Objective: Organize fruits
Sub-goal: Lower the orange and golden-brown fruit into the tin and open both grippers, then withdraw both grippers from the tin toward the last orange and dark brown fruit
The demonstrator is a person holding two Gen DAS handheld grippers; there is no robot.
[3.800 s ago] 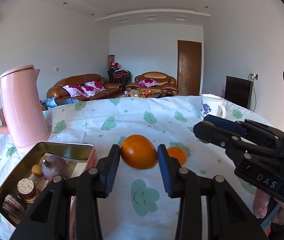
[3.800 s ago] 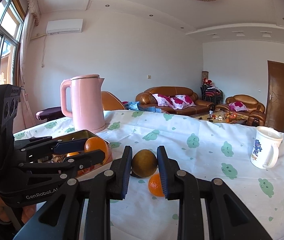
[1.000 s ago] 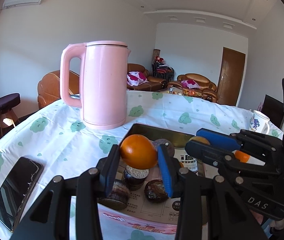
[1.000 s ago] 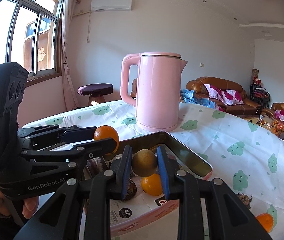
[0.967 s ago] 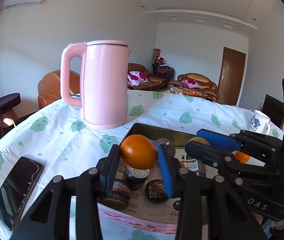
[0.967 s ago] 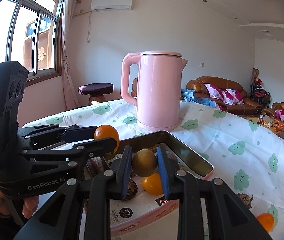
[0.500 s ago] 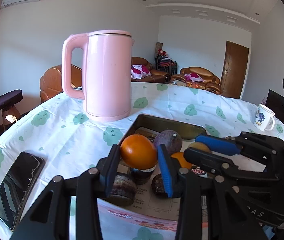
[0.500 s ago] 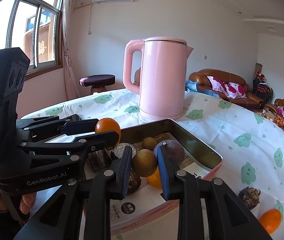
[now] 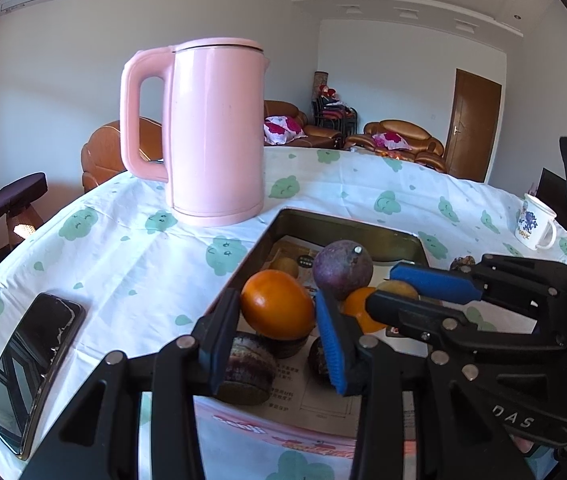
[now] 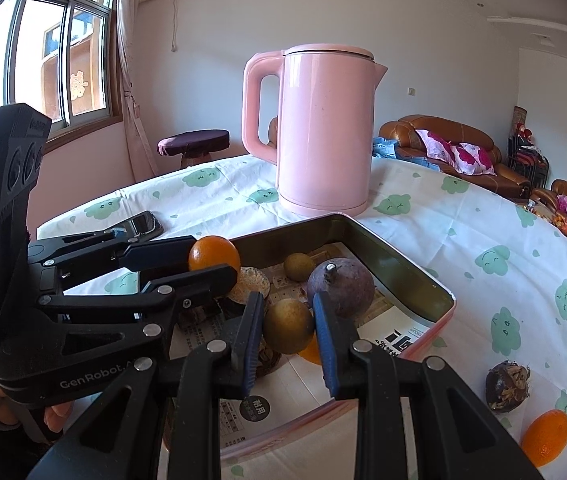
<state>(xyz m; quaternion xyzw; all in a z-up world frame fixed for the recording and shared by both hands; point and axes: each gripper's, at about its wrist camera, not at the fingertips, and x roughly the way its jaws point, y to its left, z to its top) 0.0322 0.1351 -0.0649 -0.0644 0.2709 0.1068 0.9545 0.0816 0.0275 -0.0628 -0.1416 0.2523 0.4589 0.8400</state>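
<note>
Here, left hand-held gripper [image 9: 277, 336] clamping orange [image 9: 276, 305], right hand-held gripper [image 10: 288, 338] clamping brown fruit [image 10: 287, 331]

Both wrist views look closely down along their claws, sharing the tin [image 9: 347, 224] and kettle [image 10: 323, 136].

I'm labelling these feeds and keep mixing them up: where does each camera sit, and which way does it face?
Left wrist: on the left gripper, looking along its fingers at the orange it holds over the tin; the right gripper shows at right.
Right wrist: on the right gripper, holding a brown fruit over the tin; the left gripper shows at left.
Shared: pink kettle, tin, purple fruit.
</note>
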